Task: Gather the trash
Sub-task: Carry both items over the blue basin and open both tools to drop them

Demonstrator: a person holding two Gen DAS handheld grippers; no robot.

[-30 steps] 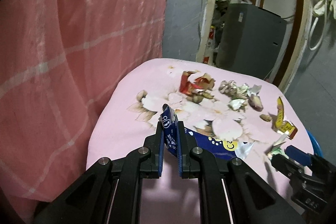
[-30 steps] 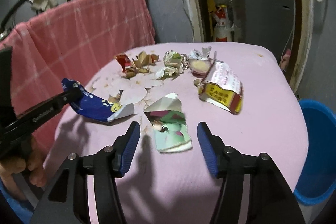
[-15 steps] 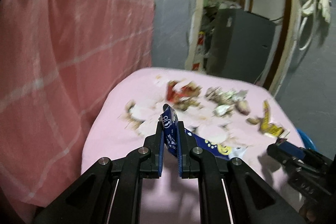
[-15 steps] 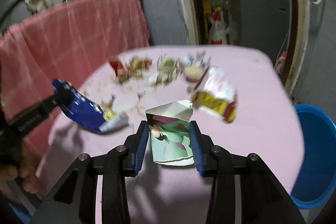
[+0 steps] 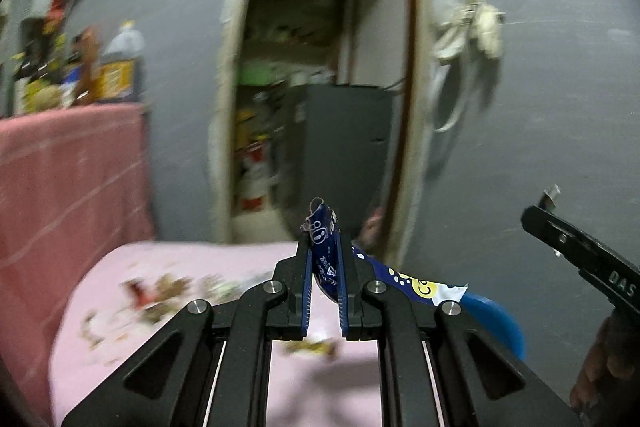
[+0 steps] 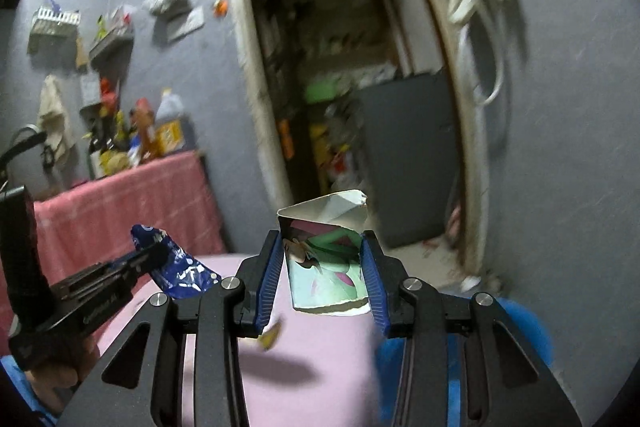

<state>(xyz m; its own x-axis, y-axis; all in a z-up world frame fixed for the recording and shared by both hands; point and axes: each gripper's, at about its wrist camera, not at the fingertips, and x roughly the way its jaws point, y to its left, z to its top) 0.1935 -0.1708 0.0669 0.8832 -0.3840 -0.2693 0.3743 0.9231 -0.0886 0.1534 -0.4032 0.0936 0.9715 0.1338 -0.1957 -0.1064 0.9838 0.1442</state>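
My left gripper point(image 5: 323, 259) is shut on a blue snack wrapper point(image 5: 325, 251) and holds it in the air above the pink table point(image 5: 132, 339). The wrapper also shows in the right wrist view point(image 6: 176, 267), clamped in the left gripper point(image 6: 154, 255). My right gripper point(image 6: 323, 259) is shut on a torn green and white paper carton point(image 6: 326, 267), lifted off the table point(image 6: 312, 359). The right gripper also shows at the right edge of the left wrist view point(image 5: 548, 205). Several scraps of trash point(image 5: 160, 295) still lie on the table.
A blue bucket point(image 5: 492, 319) stands on the floor by the table's right side, also in the right wrist view point(image 6: 532, 331). A pink checked cloth point(image 5: 60, 179) hangs at the left with bottles behind it. A doorway with a dark cabinet point(image 5: 340, 147) lies ahead.
Right gripper closed on the green carton and lifted it off the table. Both grippers rose and tilted up with their pieces; the left one kept its hold on the blue wrapper.
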